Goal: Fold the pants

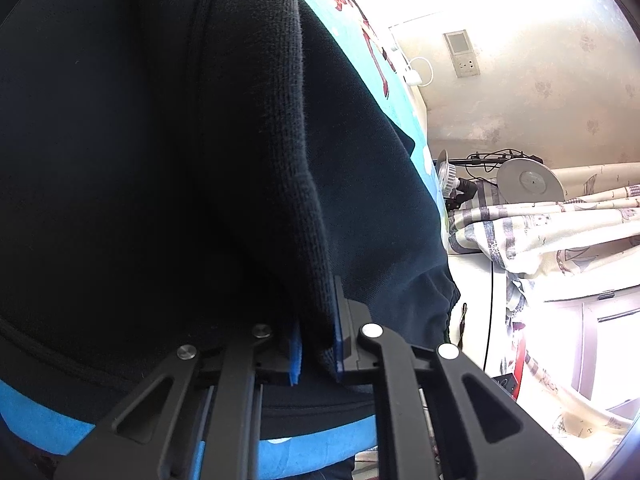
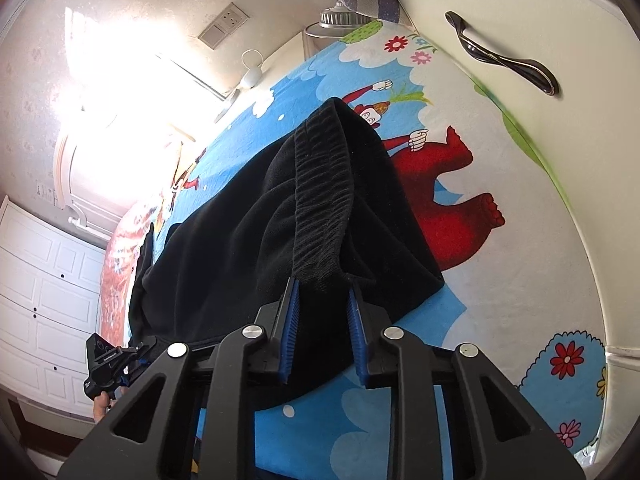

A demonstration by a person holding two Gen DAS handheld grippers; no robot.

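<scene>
Cartoon-print bedding (image 2: 460,152) covers the bed, and black pants (image 2: 240,240) lie bunched across it (waistband nearest the right gripper). Left gripper (image 1: 316,344) is clenched on a fold of the pants. Right gripper (image 2: 322,300) has its jaws apart around the waistband (image 2: 320,200); pad contact cannot be confirmed.

Matt black knit pants (image 2: 320,208), fleecy printed blanket (image 2: 460,320), glossy, probably metal handle (image 2: 500,56)
</scene>
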